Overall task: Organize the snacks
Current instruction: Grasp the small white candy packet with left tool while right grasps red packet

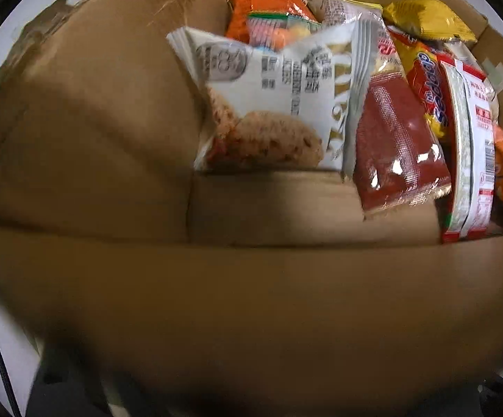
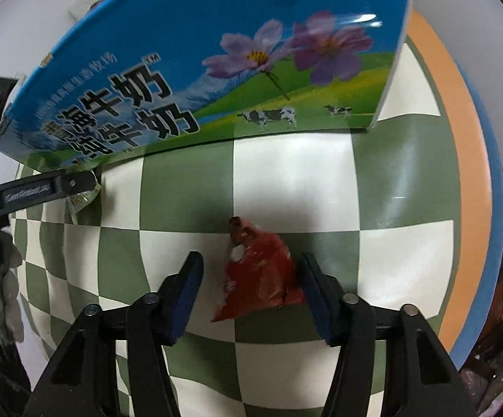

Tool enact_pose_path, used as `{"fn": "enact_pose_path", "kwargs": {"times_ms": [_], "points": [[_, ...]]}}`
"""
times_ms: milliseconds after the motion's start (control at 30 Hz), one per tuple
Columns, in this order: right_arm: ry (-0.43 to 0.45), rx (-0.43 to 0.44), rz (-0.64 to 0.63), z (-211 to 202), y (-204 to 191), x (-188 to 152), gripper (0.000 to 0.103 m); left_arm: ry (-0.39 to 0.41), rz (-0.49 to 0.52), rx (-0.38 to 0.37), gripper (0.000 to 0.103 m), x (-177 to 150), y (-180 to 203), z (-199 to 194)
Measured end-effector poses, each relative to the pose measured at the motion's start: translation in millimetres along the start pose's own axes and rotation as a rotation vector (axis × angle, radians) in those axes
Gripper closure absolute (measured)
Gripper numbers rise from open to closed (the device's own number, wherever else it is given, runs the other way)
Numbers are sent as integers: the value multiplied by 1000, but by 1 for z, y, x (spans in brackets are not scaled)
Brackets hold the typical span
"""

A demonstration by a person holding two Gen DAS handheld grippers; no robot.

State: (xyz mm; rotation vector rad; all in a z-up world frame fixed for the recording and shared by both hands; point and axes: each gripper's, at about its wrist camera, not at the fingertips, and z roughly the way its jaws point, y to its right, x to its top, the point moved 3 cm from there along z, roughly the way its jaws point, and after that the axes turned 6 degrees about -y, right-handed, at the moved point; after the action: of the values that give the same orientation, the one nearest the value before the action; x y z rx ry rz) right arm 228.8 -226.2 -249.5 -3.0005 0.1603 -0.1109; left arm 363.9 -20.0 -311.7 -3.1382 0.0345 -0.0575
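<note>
A: While we look down along the right gripper (image 2: 251, 278), we go from the left: the left gripper's finger (image 2: 53, 186) reaches in at the edge, pressed on a crumpled silvery wrapper (image 2: 81, 199) just under the blue milk carton (image 2: 196, 69). Whether it truly has hold of that wrapper, we cannot tell; in its own view the fingers are out of sight.

B: Further right, our right fingers (image 2: 189, 281) stand part open around the red snack packet (image 2: 258, 278), which lies flat on the checkered desk (image 2: 293, 173). One pad looks to be touching its right edge; the other stands clear.

A: So it is not gripped yet. We judge the risk is a one-sided push: if the touching pad closes first, the slick packet could slide or crumple and slip out.

B: And the carton hangs near overhead, so a careless lift might knock it.

A: Now the containers, left to right in the left view. The cardboard box (image 1: 95, 121) is bare on its left side.

B: On its right side packets stand crowded: a white biscuit bag (image 1: 272, 104), an orange bag (image 1: 269, 3), a dark red pouch (image 1: 397, 139), a yellow bag (image 1: 425, 17).
</note>
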Motion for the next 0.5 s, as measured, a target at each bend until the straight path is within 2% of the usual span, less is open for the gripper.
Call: {"fn": "enact_pose_path", "kwargs": {"times_ms": [33, 200, 233, 300, 400, 500], "points": [[-7, -7, -4, 5, -2, 3, 55, 1, 3, 12, 43, -1, 0, 0], [-3, -32, -47, 9, -6, -1, 57, 20, 29, 21, 46, -27, 2, -4], [-6, -32, -57, 9, -8, -4, 58, 18, 26, 15, 51, -38, 1, -6], [-14, -25, -72, 9, -10, -10, 58, -1, 30, -8, 60, -59, 0, -8], [-34, -4, -90, 11, -17, -25, 58, -61, 36, -44, 60, -97, -3, -3], [-45, 3, -106, 15, -24, -40, 58, -90, 0, -100, 60, -122, -11, -1]]}}
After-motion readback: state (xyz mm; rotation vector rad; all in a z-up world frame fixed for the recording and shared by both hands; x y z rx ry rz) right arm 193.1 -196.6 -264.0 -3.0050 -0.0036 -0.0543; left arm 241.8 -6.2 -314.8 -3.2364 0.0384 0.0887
